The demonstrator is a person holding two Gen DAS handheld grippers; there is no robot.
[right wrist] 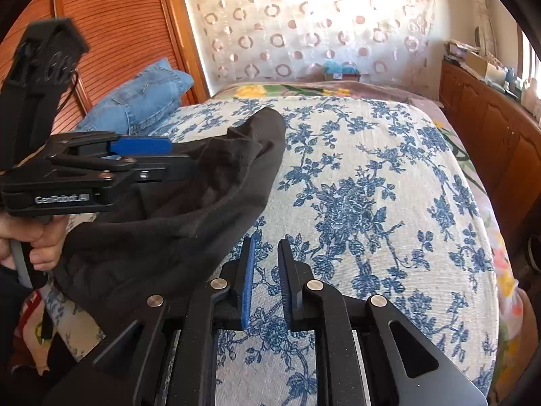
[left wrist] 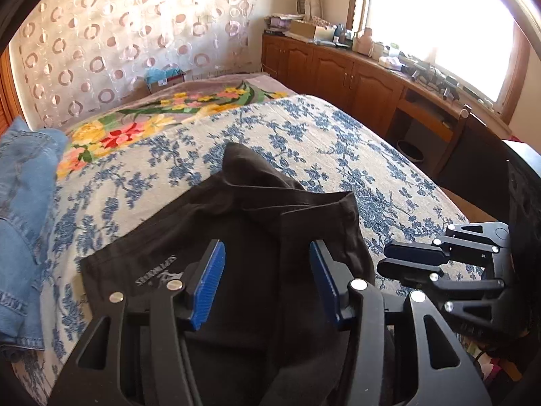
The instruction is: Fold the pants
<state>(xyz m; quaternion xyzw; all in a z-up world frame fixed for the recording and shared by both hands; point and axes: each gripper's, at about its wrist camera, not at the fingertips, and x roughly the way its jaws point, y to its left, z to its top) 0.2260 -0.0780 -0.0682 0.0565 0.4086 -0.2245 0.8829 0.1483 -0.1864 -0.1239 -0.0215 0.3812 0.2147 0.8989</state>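
Black pants [left wrist: 257, 237] crumpled on bedspread [left wrist: 338, 142], jeans [left wrist: 23, 203] seemingly beside.

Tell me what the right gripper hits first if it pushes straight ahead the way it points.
Probably nothing solid: ahead of the right gripper lies only the blue floral bedspread, which it would graze if angled down. The black pants lie off to its left, outside that line. Depth is uncertain.

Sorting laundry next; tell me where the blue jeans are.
The blue jeans lie heaped at the bed's left edge, left of the black pants, in front of the wooden louvred door.
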